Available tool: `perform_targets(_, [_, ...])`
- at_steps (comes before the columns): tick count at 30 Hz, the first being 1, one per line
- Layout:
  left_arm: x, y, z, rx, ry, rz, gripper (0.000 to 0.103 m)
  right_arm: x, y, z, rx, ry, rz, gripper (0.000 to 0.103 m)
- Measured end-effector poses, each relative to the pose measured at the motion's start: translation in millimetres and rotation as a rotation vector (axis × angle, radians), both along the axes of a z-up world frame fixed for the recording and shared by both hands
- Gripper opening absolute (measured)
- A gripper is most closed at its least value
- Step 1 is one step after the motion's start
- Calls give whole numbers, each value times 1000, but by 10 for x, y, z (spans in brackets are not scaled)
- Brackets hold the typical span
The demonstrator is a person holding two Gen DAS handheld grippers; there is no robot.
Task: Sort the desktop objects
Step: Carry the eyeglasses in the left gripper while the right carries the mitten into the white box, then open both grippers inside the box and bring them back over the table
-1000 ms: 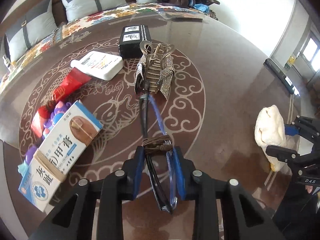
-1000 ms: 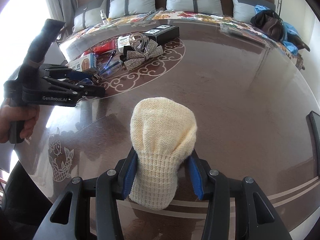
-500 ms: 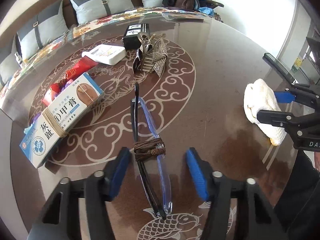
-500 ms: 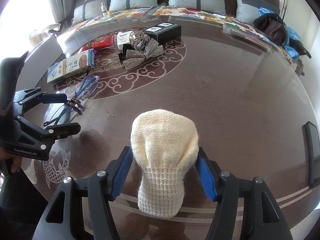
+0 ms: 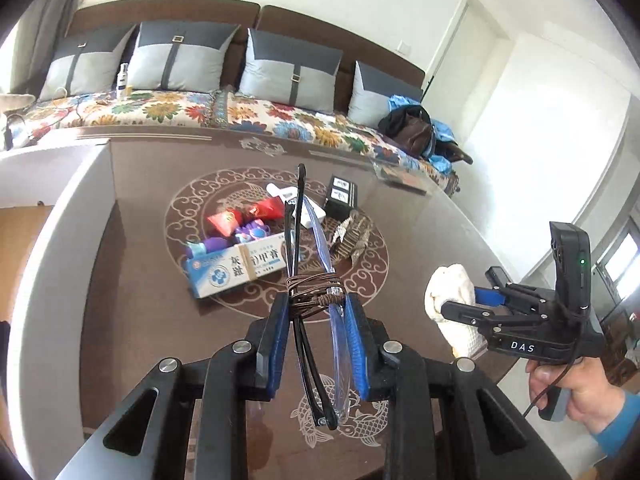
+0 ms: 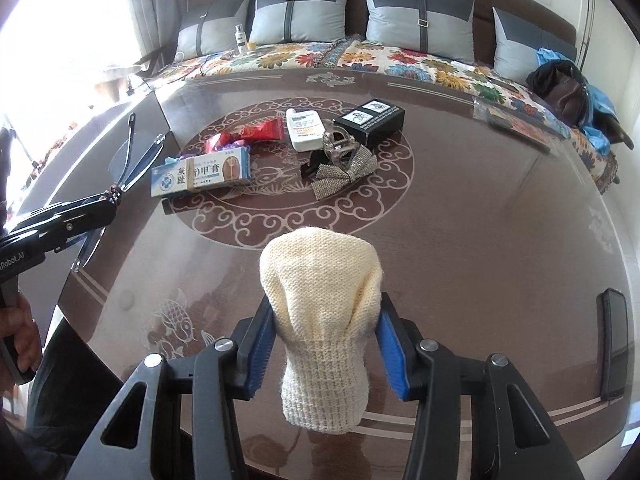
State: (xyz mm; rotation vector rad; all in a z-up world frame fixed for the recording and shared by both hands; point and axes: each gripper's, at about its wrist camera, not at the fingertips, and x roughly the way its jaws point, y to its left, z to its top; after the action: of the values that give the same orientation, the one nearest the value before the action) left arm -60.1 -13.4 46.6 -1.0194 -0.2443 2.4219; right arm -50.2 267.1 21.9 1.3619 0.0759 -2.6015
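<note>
Folded glasses [image 5: 301, 200] bound with brown cord hang above the table, pinched between the blue pads of my left gripper [image 5: 316, 301], whose jaws are closing on them. The right wrist view shows the same glasses [image 6: 136, 160] sticking up from the left gripper [image 6: 109, 200] at the left edge. A cream knitted sock [image 6: 320, 264] is lifted off the table between the pads of my right gripper [image 6: 324, 304], and those jaws are closing on it too. From the left wrist, the right gripper [image 5: 464, 299] and the sock [image 5: 448, 284] are at the right.
On the brown patterned table [image 6: 480, 220] lie a blue-white medicine box [image 6: 202, 174], red packets [image 6: 256, 132], a white bottle [image 6: 306, 128], a black box [image 6: 370, 120] and a rhinestone bow clip [image 6: 344, 164]. A phone [image 6: 612, 344] lies near the right edge. A cushioned sofa stands behind.
The left jaws opened around the glasses on the table, then shut on them and lifted them up and back. The right gripper rose with the sock.
</note>
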Motion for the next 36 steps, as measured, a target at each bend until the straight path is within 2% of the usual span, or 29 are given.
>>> perform_targets(4, [172,-729,293,8,42,110,27,-114,-540,265,-66,29,86,48])
perform_targets(7, [293,-1321,378,-24,44,223,27,-184,-1134,485,-122,53,192,48])
perform_targets(9, [366,-1700,361,-63,32,306,27,-200,-1618,637,-156,68,289,48])
perform_targets(14, [527,-2462,90,-115,-84,482,27,-88,-2898,831,-227,60,540,48])
perform_targets(18, [633,-2793,-176,-122,-179,558,27,93,-3749,715,-212,21,700,48])
perform_targets(20, [648,-2902,-292,-159,-220,611,31,157,-4068,558,-181,-6,747,48])
perform_targets(21, [657,-2951,-347,-176,-242,638,34,186,-4186,460,-169,-27,763,49])
perform_targets(22, [676,-2992,-383,-178,-251,664,48,196,-4288,350,-148,-49,773,52])
perform_targets(23, [760,-3079,-403,-159,-248,686,67,197,-4361,245,-126,-72,778,56])
perform_targets(24, [809,-3110,-405,-135,-237,707,75,197,-4393,167,-116,-84,776,67])
perform_targets(25, [856,-3121,-382,-118,-218,725,82,192,-4385,128,-121,-82,766,74])
perform_targets(26, [913,-3133,-358,-114,-201,737,83,191,-4336,144,-143,-70,750,75])
perform_targets(28, [927,-3107,-340,-115,-187,742,83,159,-4172,213,-188,-43,715,87])
perform_targets(31, [950,-2938,-222,-94,-137,715,83,106,-3815,401,-211,34,661,89])
perform_targets(32, [947,-2832,-157,-91,-112,693,83,85,-3657,450,-205,72,639,90])
perform_targets(34, [916,-2549,-9,-82,-61,622,83,56,-3286,459,-171,152,575,99])
perform_targets(36, [867,-2180,131,-69,-22,523,83,35,-2849,359,-103,219,492,103])
